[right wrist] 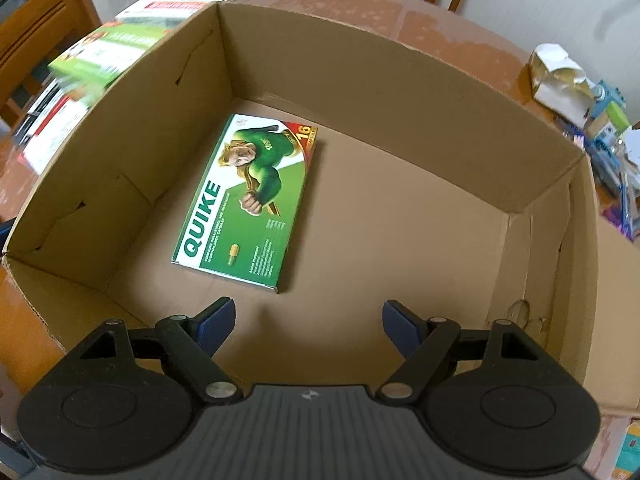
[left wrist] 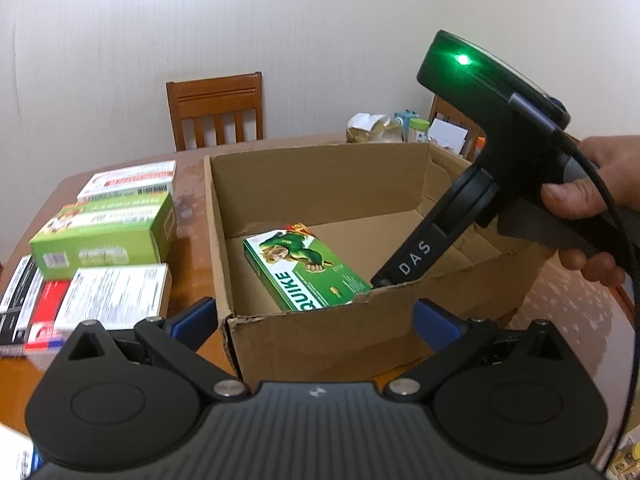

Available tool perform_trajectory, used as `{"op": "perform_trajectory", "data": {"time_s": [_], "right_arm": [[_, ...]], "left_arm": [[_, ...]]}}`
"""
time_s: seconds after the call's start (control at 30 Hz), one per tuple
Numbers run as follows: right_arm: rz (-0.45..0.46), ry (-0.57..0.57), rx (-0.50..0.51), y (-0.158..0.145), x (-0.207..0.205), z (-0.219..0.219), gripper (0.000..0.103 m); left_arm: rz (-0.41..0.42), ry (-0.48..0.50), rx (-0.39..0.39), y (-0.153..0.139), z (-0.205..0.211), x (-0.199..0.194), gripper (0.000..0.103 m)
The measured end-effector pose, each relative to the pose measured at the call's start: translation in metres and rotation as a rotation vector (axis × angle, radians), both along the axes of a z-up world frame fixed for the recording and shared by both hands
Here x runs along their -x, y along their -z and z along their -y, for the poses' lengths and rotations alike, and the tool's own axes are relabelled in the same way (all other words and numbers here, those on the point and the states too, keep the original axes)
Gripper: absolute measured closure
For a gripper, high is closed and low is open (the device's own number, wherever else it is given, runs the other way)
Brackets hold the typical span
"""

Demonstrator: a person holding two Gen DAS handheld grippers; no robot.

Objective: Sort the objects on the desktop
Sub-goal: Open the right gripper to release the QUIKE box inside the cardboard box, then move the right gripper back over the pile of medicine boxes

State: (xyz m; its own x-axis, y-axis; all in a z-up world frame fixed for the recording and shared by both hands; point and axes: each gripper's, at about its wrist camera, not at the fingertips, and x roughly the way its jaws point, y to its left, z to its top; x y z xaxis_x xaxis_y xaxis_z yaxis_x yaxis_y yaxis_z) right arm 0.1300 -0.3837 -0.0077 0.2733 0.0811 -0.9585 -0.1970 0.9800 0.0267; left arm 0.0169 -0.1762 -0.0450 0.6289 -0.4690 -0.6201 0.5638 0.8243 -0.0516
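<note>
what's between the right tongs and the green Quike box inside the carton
Nothing: only bare cardboard floor separates the open right tongs from the Quike box, shown in the right wrist view.

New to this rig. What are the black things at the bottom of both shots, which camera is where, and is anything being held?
There is no robot: a person carries a handheld gripper in each hand, with a fisheye camera on each looking along its jaws. The left view shows the left gripper low in frame, plus the right gripper's body and the hand holding it over the cardboard box. The right view looks down past the right gripper into that box, where a green QUIKE box lies flat. More medicine boxes sit on the table beside it. Both jaws stand open and empty.
</note>
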Motion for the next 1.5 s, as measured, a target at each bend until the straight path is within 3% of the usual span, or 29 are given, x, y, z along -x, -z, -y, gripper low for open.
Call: {"op": "perform_trajectory", "data": {"time_s": [0.2,0.27,0.4,0.67,1.1,1.5], "right_arm": [[0.018,0.017,0.009,0.001,-0.016,0.010,0.018],[0.049,0.042,0.047,-0.003,-0.024,0.011,0.009],[0.078,0.100,0.128,0.004,-0.037,0.008,0.007],[-0.033,0.132,0.236,0.037,-0.061,0.010,0.007],[-0.067,-0.031,0.237,0.045,-0.072,-0.025,0.007],[-0.016,0.001,0.193,0.031,-0.086,-0.030,0.007]], "left_arm": [[0.013,0.020,-0.022,-0.003,-0.004,0.010,0.000],[0.014,0.011,-0.017,-0.005,-0.005,0.009,0.000],[0.020,0.001,-0.012,-0.004,-0.006,0.007,0.000],[0.030,0.036,0.000,-0.003,-0.006,0.011,0.000],[0.013,0.052,0.019,0.002,-0.005,0.009,0.000],[0.004,0.051,0.021,0.003,-0.009,0.008,0.000]]}}
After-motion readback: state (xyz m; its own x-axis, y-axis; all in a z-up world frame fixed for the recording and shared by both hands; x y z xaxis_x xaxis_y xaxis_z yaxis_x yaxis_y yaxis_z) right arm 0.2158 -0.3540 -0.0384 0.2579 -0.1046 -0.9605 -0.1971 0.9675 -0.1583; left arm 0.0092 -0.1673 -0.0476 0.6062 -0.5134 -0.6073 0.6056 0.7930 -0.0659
